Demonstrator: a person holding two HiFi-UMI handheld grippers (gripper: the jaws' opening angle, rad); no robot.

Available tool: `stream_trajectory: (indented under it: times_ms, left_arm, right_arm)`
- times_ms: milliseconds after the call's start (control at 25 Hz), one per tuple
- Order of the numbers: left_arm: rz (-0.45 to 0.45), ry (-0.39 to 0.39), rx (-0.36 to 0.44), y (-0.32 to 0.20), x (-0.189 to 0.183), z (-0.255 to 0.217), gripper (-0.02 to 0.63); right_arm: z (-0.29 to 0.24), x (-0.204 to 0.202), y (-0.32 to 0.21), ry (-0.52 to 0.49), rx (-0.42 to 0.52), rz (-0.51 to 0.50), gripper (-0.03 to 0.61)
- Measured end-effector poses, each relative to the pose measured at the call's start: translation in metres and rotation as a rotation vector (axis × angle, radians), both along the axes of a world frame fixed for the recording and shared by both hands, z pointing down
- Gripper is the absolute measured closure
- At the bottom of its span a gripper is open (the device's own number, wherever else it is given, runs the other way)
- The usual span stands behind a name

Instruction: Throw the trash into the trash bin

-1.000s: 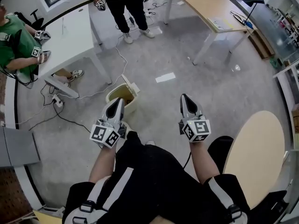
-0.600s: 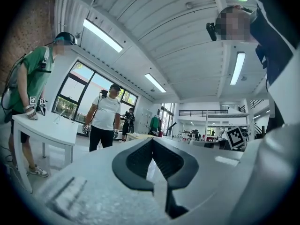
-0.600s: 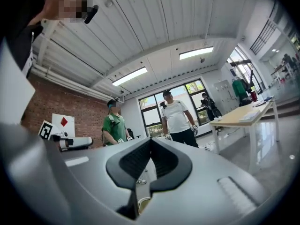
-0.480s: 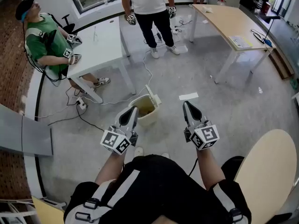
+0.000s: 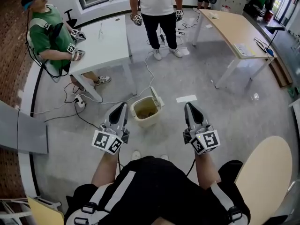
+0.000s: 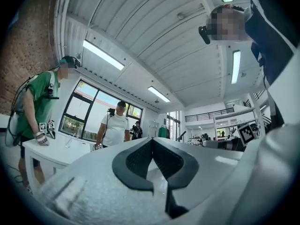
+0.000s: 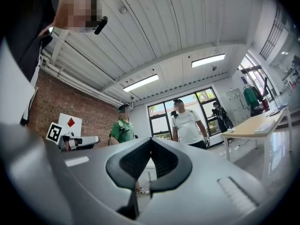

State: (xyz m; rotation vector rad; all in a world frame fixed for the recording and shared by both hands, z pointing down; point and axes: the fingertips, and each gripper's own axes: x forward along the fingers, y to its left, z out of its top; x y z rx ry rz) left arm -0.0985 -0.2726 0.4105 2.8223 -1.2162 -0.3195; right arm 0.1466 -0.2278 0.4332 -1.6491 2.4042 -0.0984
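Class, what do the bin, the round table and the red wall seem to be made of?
Bin: probably plastic, smooth cream matte shell.
Round table: wood or laminate, pale matte top.
Wall: red brick, visible mortar lines.

The left gripper points, jaws together, toward a white-shirted person before windows.

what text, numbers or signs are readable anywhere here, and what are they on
No readable words or numbers anywhere.
Left marker cube and right marker cube: black-and-white square codes only, no letters.
White board on the brick wall: a red diamond, no text.
Sheet on the wooden table: print too small to read.
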Motion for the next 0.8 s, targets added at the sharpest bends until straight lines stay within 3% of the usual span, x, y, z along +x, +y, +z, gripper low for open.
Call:
stream_trajectory:
  times_ms: [280,800]
  left_arm:
    - [-0.009,0.007,-0.002,-0.018,-0.036,0.008,0.614]
    - [0.049,0.04,-0.001,-0.048,-0.047,0.008,0.614]
  right_arm:
    - [-0.003,-0.017,-0.009,0.005,0.013,0.074,0.575]
    - [-0.001,-0.018,-0.014,0.053,-0.003,0.181,0.575]
